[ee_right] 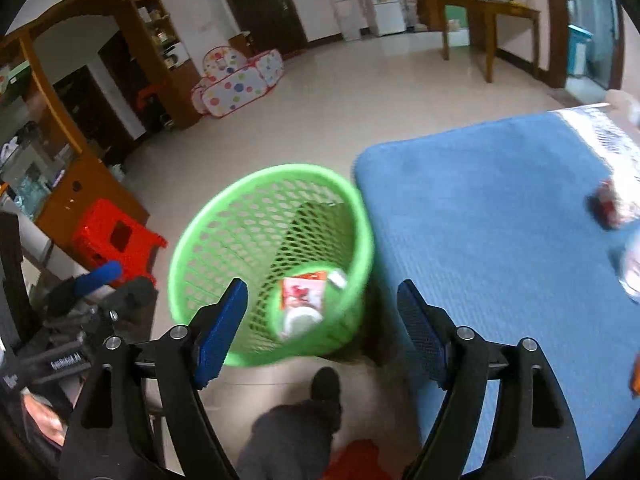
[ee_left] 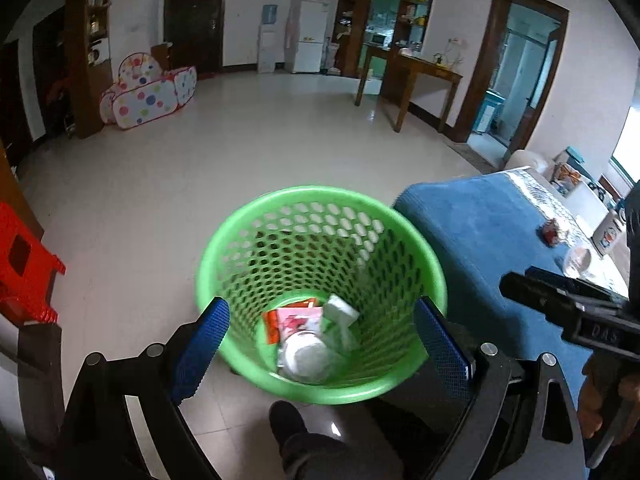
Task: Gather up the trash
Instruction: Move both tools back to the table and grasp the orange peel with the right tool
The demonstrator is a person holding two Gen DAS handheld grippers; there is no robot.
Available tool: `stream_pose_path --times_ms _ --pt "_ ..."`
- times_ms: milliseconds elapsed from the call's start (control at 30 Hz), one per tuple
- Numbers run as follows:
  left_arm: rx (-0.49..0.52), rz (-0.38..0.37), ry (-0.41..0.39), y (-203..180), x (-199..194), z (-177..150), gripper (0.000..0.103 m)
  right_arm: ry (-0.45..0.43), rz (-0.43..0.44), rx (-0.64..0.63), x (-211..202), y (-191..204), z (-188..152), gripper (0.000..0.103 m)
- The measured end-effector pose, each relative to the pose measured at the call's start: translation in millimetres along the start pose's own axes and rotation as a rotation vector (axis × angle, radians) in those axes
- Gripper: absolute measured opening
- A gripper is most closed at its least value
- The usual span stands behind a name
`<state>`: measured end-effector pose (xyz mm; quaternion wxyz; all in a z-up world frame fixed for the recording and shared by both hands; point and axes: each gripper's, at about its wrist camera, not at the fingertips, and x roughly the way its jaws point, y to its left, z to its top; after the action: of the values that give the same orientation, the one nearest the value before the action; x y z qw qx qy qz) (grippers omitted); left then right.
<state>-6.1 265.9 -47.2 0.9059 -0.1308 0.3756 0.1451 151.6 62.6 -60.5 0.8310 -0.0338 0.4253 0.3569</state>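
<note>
A green mesh waste basket (ee_left: 248, 240) stands on the tiled floor beside a blue-covered table (ee_left: 480, 232). In it lie a pink wrapper (ee_left: 298, 320), an orange wrapper (ee_left: 272, 324), white paper (ee_left: 340, 310) and a clear plastic lid (ee_left: 308, 356). My left gripper (ee_left: 320, 344) is open and empty above the basket. My right gripper (ee_right: 320, 320) is open and empty above the basket's (ee_right: 224, 236) near rim; the pink wrapper (ee_right: 302, 292) shows inside. A red crumpled packet (ee_left: 552, 232) and a clear cup (ee_left: 578, 260) lie on the table at right; the packet (ee_right: 608, 204) also shows in the right wrist view.
A red plastic stool (ee_left: 24, 264) stands left of the basket. A polka-dot play tent (ee_left: 148, 92), a wooden desk (ee_left: 412, 76), a fridge (ee_left: 308, 36) and shelves line the far walls. My shoe (ee_left: 286, 420) is on the floor just before the basket.
</note>
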Motion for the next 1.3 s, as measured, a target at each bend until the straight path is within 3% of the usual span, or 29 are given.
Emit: stream_pose_path --times_ms 367,600,800,1000,1200,1300 --pt "0.062 -0.088 -0.008 -75.5 -5.0 -1.2 0.090 -0.060 -0.137 0.099 -56.2 -70.4 -37.0 0.082" --pt "0.124 -0.139 0.010 -123.4 -1.1 -2.5 0.090 -0.084 -0.293 0.207 -94.8 -143.0 -62.1 0.082" --pt "0.168 -0.169 0.015 -156.5 0.0 -0.7 0.090 -0.060 -0.390 0.296 -98.4 -198.7 -81.0 0.082" --pt "0.201 -0.179 0.037 -177.9 6.6 -0.7 0.090 -0.015 -0.413 0.327 -84.1 -226.1 -90.8 0.075" --pt "0.220 -0.192 0.053 -196.0 14.3 1.6 0.090 0.005 -0.462 0.291 -70.4 -229.2 -87.0 0.066" --pt "0.235 -0.208 0.058 -207.7 18.5 4.3 0.090 0.007 -0.485 0.270 -70.2 -228.1 -86.6 0.053"
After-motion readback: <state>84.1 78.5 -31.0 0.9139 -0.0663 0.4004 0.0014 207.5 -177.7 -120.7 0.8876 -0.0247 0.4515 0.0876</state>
